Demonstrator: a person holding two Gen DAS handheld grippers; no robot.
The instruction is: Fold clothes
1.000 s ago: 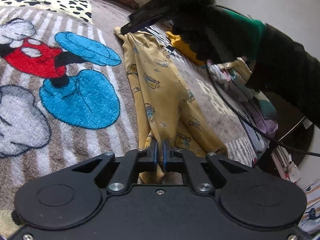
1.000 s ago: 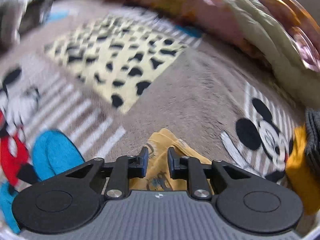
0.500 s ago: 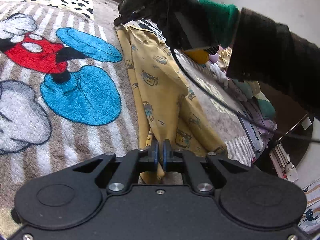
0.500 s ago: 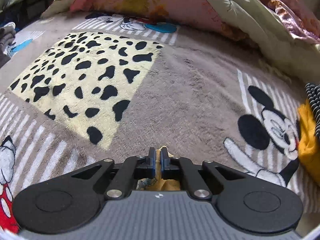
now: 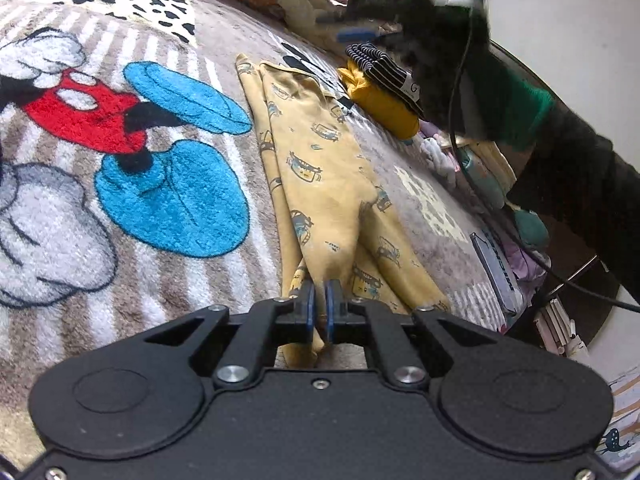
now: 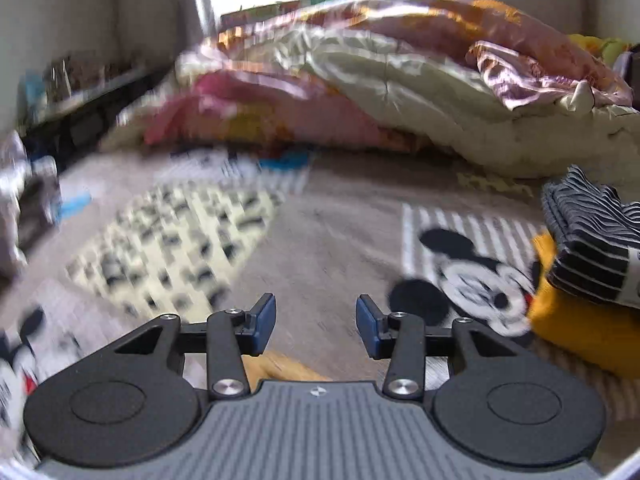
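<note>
Yellow printed pants [image 5: 320,176] lie lengthwise on a Mickey Mouse blanket [image 5: 132,168], folded narrow. My left gripper [image 5: 319,304] is shut on the near hem of the pants. My right gripper [image 6: 316,320] is open and empty, lifted above the far end of the pants, whose edge [image 6: 276,364] shows just under it. In the left wrist view the right gripper [image 5: 360,20] hangs blurred above the far waistband, apart from the cloth.
A folded striped garment [image 6: 592,248] lies on an orange one [image 6: 576,332] at the right. A heap of quilts [image 6: 400,92] lines the far side. Other clothes [image 5: 480,168] and a dark flat box [image 5: 496,268] sit near the bed's right edge.
My right gripper has opened, let go of the pants' far end and risen away from it. The far end now lies flat on the blanket. My left gripper stays shut on the hem.
</note>
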